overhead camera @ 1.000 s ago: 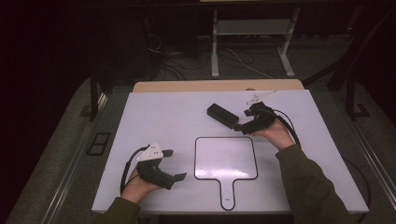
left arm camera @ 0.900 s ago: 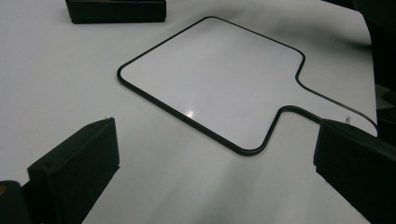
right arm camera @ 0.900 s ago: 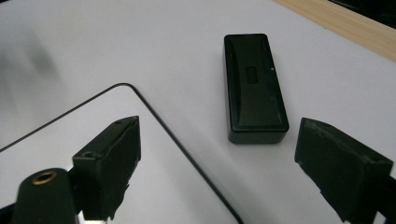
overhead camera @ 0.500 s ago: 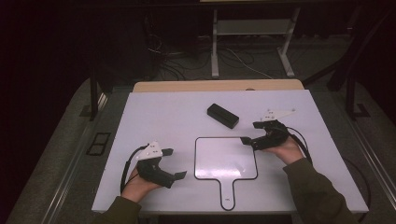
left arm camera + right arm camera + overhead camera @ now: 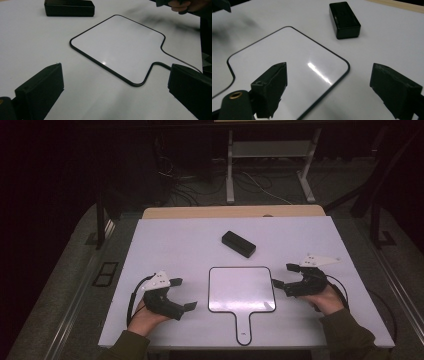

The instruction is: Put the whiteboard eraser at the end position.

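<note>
A white paddle-shaped board with a thin black rim (image 5: 241, 290) (image 5: 120, 45) (image 5: 287, 65) lies flat near the table's front middle, its handle toward the person. A black rectangular box (image 5: 238, 244) (image 5: 69, 7) (image 5: 344, 20) lies behind it. My left gripper (image 5: 182, 294) (image 5: 115, 97) rests open on the table left of the board, nothing between its jaws. On the board's right side my right gripper (image 5: 283, 276) (image 5: 337, 92) is open, with one jaw over the board's corner and the other beside its edge.
The white table top (image 5: 170, 240) ends in a wooden strip (image 5: 230, 212) at the back. Beyond it are a dark floor, cables and a metal stand (image 5: 270, 155). Dark floor runs along both table sides.
My right gripper has drawn back from the black box toward the front right, ending beside the board's right edge. The box stays on the table. The left gripper has not moved.
</note>
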Available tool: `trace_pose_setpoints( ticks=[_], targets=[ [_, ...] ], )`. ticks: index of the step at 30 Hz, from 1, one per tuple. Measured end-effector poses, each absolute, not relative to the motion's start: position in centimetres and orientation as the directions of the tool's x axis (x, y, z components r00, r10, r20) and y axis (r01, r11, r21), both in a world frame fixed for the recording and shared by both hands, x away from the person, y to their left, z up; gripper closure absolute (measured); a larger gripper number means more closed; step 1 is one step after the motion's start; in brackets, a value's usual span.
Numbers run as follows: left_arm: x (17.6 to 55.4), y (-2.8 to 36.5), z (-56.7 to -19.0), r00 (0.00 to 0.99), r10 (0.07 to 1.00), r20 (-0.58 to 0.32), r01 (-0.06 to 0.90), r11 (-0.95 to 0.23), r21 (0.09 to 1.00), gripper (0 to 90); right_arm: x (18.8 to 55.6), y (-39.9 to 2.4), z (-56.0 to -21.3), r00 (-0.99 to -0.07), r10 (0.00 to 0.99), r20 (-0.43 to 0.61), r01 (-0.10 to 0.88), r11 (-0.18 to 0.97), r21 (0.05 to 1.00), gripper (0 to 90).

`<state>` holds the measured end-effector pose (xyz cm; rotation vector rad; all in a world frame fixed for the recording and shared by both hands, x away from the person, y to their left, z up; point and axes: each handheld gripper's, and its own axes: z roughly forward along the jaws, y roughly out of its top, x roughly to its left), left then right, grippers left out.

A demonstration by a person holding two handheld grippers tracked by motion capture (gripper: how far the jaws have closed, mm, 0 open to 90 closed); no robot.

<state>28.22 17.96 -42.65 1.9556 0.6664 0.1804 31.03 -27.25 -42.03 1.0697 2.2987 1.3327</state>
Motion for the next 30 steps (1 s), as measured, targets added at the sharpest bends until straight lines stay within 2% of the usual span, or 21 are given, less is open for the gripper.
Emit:
trace_pose_setpoints(
  ticks=[13, 30],
  targets=[
    [28.1, 17.8, -42.7, 0.840, 0.518, -0.159, 0.371, -0.336, 0.866, 0.0, 26.9, -28.7, -43.6, -0.669, 0.735, 0.110, 0.460, 0.293, 0.838, 13.0],
    [28.1, 17.6, -42.9, 0.839, 0.520, -0.159, 0.378, -0.347, 0.858, 0.0, 25.3, -29.8, -44.3, -0.661, 0.743, 0.106, 0.468, 0.297, 0.832, 13.0]
  ],
)
